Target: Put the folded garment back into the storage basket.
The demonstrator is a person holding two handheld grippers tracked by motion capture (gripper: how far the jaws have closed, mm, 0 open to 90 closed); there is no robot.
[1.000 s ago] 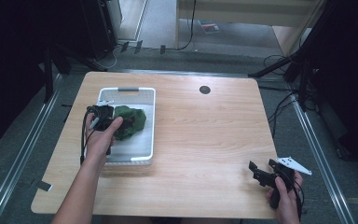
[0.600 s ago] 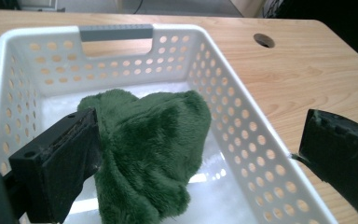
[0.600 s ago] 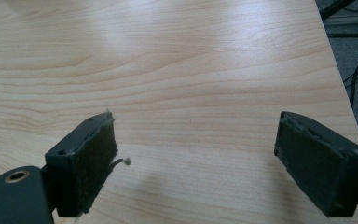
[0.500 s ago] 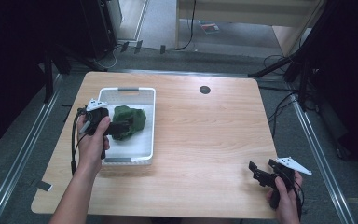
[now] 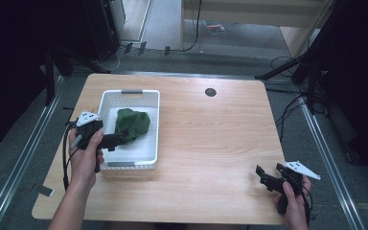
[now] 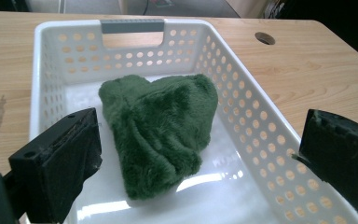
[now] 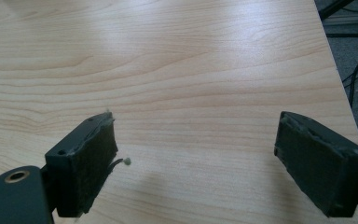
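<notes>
High view first: the left hand-held gripper [image 5: 120,139] sat at the near left corner of the basket [image 5: 153,124], held in the person's left hand [image 5: 85,153], its grey plate on top and its cable looping down beside the wrist. Its jaws had just been opening and stood wide apart, pointing across the basket toward the cloth [image 5: 133,124] with nothing gripped between them. From the left gripper view, the two black jaws rose at either side of the picture, and the cloth [image 6: 161,128] lay in the gap beyond them, clear of both pads as far as I could tell. It was a dark green, furry bundle, crumpled into a lump and resting on the white floor of the basket [image 6: 256,121], roughly in the middle and a little toward the far end. The basket was white plastic with rows of round holes in its walls and a grey handle at the far end; it stood on the left half of the table [image 5: 211,143].

Well apart from all that, at the near right corner of the table, the right hand-held gripper [image 5: 263,175] rested low in the person's right hand [image 5: 294,203]. In the right gripper view its jaws were spread wide over bare wood of the table [image 7: 191,70], holding nothing. A small round hole [image 5: 210,92] marked the far side of the table.
</notes>
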